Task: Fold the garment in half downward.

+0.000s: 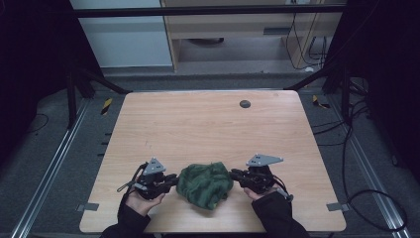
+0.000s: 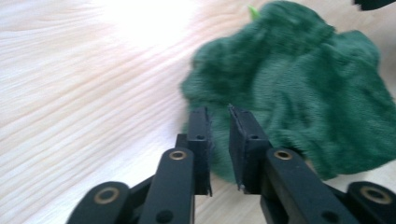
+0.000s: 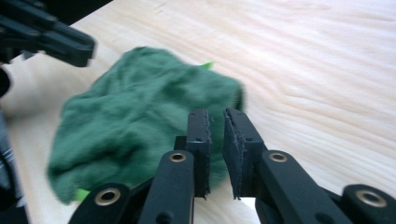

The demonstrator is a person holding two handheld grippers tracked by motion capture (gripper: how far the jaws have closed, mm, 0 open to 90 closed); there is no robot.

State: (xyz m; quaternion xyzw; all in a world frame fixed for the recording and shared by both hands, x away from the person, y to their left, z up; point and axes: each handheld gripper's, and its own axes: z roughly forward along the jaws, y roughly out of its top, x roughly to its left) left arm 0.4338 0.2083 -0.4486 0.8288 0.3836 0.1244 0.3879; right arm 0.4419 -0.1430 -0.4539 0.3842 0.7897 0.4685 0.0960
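While the crumpled green cloth (image 1: 205, 185) lies near the worktop's (image 1: 208, 124) front edge, the left gripper (image 1: 171, 180) and right gripper (image 1: 234, 174) flank it, jaws narrowly parted, holding nothing. Bare wood stretches beyond.

A dark green fuzzy cloth (image 1: 205, 184) lies crumpled in a loose heap on the wooden table, between the left gripper (image 1: 171, 180) and the right gripper (image 1: 234, 174). Its edges reach each gripper's jaw tips. A small bright green tag (image 3: 207, 65) pokes out at its far edge.
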